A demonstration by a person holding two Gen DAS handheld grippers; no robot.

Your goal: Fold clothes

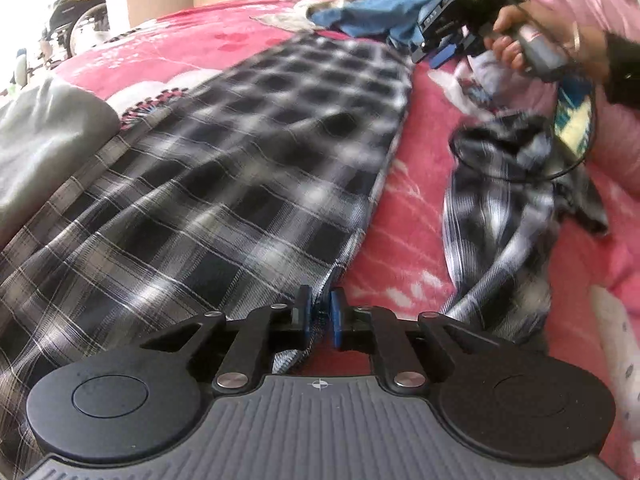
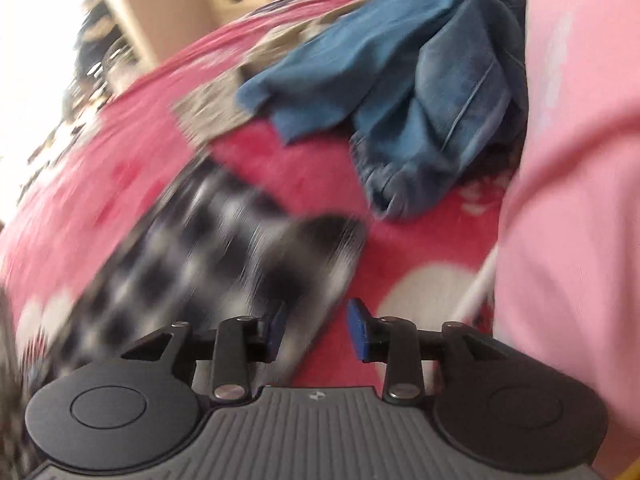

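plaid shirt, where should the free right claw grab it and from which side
Probably the far corner of the plaid shirt, where its straight right-hand edge ends near the blue garment. That edge lies flat on the pink bedspread with bare cover beside it, so come down from the right. The left claw already pinches the near end of the same edge; the right claw is open.

Bright daylight blows out the upper left of both fisheye views, and the right wrist view is motion-smeared

Each wrist camera sits directly behind its tongs, angled steeply down and close above the bed (image 1: pixel 412 184). Both views share the plaid garment (image 1: pixel 224 152) and, beyond it, the blue garment (image 2: pixel 400 92).
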